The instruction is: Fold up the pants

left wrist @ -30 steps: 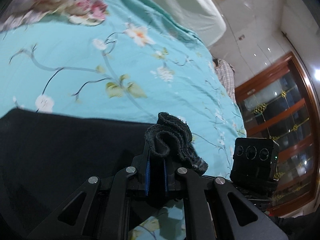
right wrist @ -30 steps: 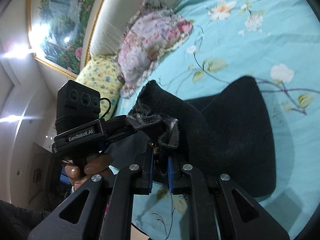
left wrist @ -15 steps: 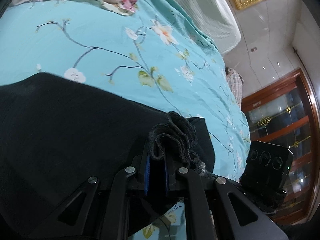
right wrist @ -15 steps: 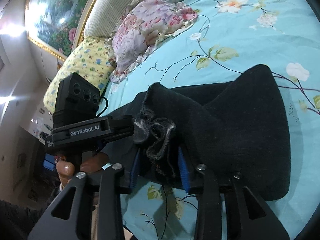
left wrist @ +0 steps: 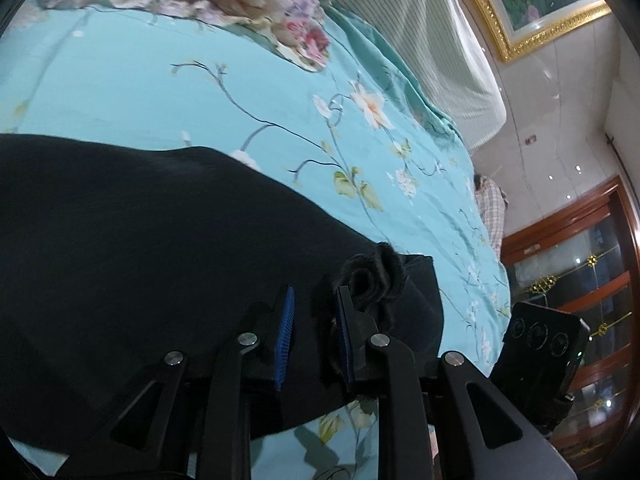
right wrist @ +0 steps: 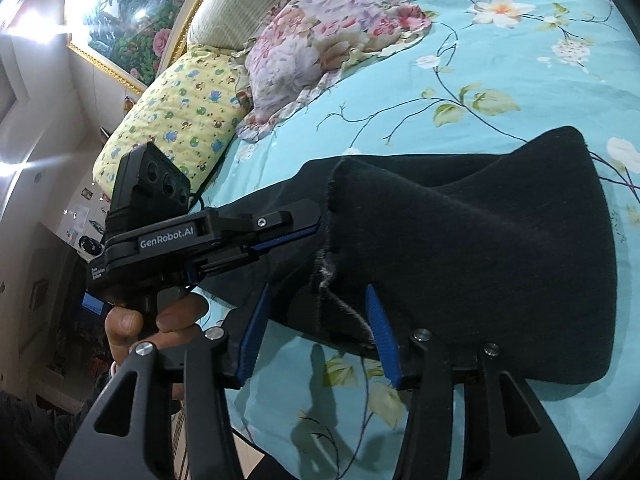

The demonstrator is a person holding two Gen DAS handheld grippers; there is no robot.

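Black fleecy pants [right wrist: 472, 256] lie folded over on the turquoise flower-printed bedsheet [right wrist: 500, 80], near the bed's near edge, the upper layer doubled back on the lower with a frayed hem edge showing at the near side; in the left wrist view the same dark cloth [left wrist: 140, 248] spreads across the near left of the sheet [left wrist: 200, 96], with a bunched curl of fabric at its right corner; the left gripper [left wrist: 312, 328] has its blue-padded jaws parted, the curl of cloth sitting just past the right pad and some fabric between the pads, nothing pinched; the right gripper [right wrist: 316, 328] is spread wider, blue pads well apart, the frayed hem lying between them and not clamped; from the right wrist view the left gripper [right wrist: 296, 228] comes in from the left, its tip just at the folded edge, a bare hand [right wrist: 156, 320] wrapped round its handle; far off, a pink rose-patterned frilled pillow [right wrist: 320, 36] and a yellow cartoon-print pillow [right wrist: 176, 116] rest against the pale ribbed headboard [right wrist: 236, 4]; a gold-framed landscape painting [right wrist: 132, 16] hangs above; a wooden glass-fronted cabinet [left wrist: 580, 280] stands at the far right in the left view.
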